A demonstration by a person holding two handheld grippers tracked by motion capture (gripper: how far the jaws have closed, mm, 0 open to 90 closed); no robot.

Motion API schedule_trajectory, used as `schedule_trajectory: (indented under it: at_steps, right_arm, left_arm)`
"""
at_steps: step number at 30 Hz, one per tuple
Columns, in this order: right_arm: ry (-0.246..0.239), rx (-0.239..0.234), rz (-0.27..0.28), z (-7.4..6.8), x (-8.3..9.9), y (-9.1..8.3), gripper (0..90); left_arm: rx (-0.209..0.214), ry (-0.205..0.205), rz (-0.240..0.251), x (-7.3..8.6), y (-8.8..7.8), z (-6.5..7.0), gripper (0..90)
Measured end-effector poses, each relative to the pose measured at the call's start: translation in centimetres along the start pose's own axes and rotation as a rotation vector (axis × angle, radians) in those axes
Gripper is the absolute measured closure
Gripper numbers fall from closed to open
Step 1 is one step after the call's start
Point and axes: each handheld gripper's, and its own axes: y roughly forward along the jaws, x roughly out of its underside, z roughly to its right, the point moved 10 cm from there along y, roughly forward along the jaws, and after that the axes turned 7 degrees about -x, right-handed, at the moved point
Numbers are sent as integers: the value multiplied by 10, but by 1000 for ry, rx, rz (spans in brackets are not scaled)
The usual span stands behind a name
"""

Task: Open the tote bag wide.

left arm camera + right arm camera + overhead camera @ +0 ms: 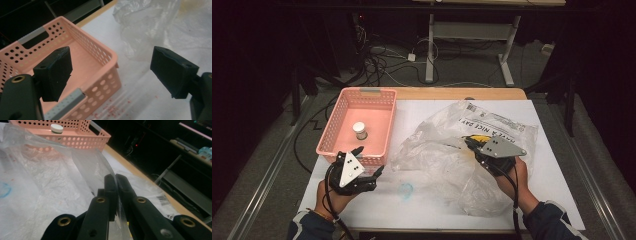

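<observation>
Two tongs: right tongs [116,182] clamped on bag [452,155] film at mid-surface; left tongs [112,72] wide open, empty, beside basket [377,125]. Risk: thin film tears or slips if pulled hard.

Glossy crinkled clear plastic bag [452,150]

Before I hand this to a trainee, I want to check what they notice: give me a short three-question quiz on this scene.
1. True or false: the right gripper is shut on the clear plastic bag.
2. Which gripper stands open? A left B right
3. What stands inside the pink basket?

Key:
1. True.
2. A: the left gripper, by the basket's near corner.
3. A small white-capped bottle.
</observation>
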Motion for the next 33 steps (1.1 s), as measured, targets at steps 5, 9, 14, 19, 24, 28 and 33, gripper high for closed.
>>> schedule_trajectory:
  at_steps: [5, 9, 14, 19, 24, 28, 33]
  right_arm:
    - [-26, 40, 35, 6, -13, -4, 900]
    - [-49, 65, 55, 10, -22, -7, 900]
    - [-61, 97, 85, 15, -32, -13, 900]
    - [-68, 110, 104, 17, -40, -14, 900]
    - [-61, 95, 96, 16, -37, -12, 900]
    - [-57, 93, 100, 17, -37, -13, 900]
    - [-51, 89, 99, 19, -35, -14, 900]
  left_arm:
    - [-38, -20, -8, -9, 4, -18, 170]
    - [-72, -29, -20, -15, 8, -36, 170]
    - [-73, -57, -88, -21, 28, -64, 171]
    - [-58, -31, -205, -20, 59, -81, 171]
    - [-40, -40, -348, -9, 93, -97, 171]
    - [-43, -66, -452, 7, 116, -106, 171]
    - [-24, -103, -559, 26, 133, -113, 219]
